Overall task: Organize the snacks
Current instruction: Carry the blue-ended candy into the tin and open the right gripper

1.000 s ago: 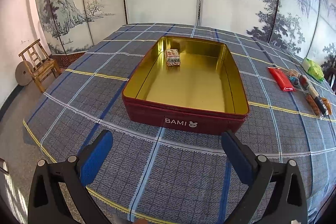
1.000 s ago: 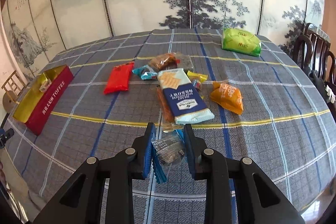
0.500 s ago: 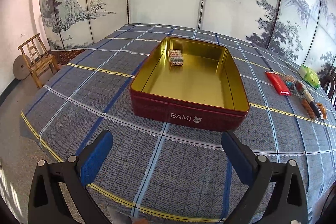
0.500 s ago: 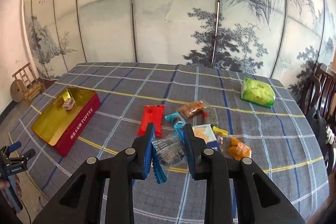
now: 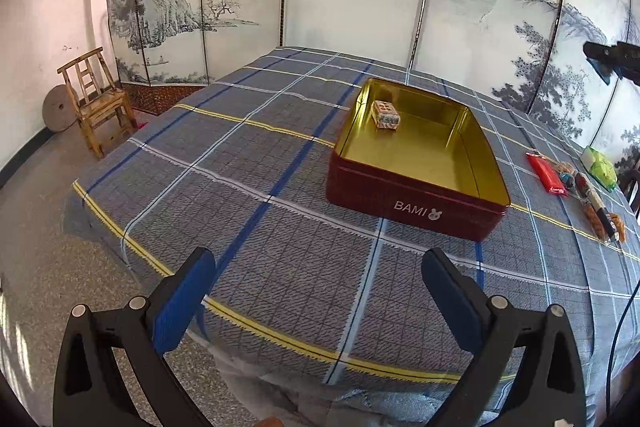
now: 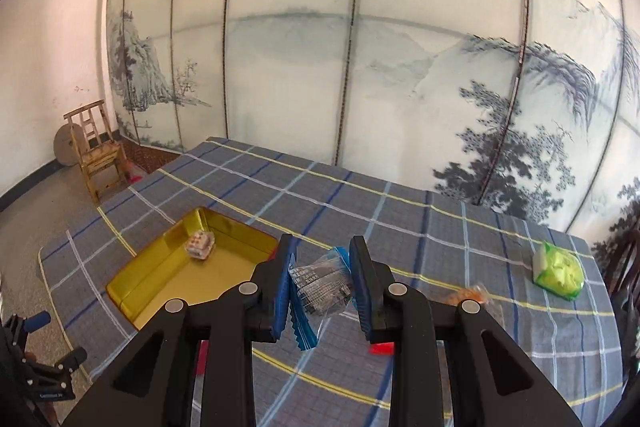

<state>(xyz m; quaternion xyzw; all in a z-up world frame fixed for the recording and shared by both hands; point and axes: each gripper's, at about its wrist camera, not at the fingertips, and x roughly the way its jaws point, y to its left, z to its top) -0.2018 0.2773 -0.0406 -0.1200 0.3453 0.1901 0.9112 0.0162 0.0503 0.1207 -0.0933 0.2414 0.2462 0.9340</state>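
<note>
the right gripper (image 6: 320,283) is pinched nearly closed on a small clear-and-blue snack packet (image 6: 320,289), which hangs between the blue pads with its serrated edge drooping below the left pad (image 6: 282,287); its long axis looks to run roughly across the gap and downward, crumpled, so i would not swear to it. ahead and to the left of those fingers, lower down, lies the open gold-lined tin (image 6: 132,303), its long side running away to the far left, with one small wrapped sweet (image 6: 200,245) already inside near the far end. that is the relation the drop seems to turn on: the packet must travel forward-left and down, and the right hand is plainly the nearer one, being the carrier

the left gripper (image 5: 320,297) is spread wide with nothing in it, hanging near the table edge; the red tin marked bami (image 5: 414,209) sits beyond its fingers, a touch right, long axis pointing away. farther right lie the loose snacks (image 5: 576,187), well apart from the tin
</note>
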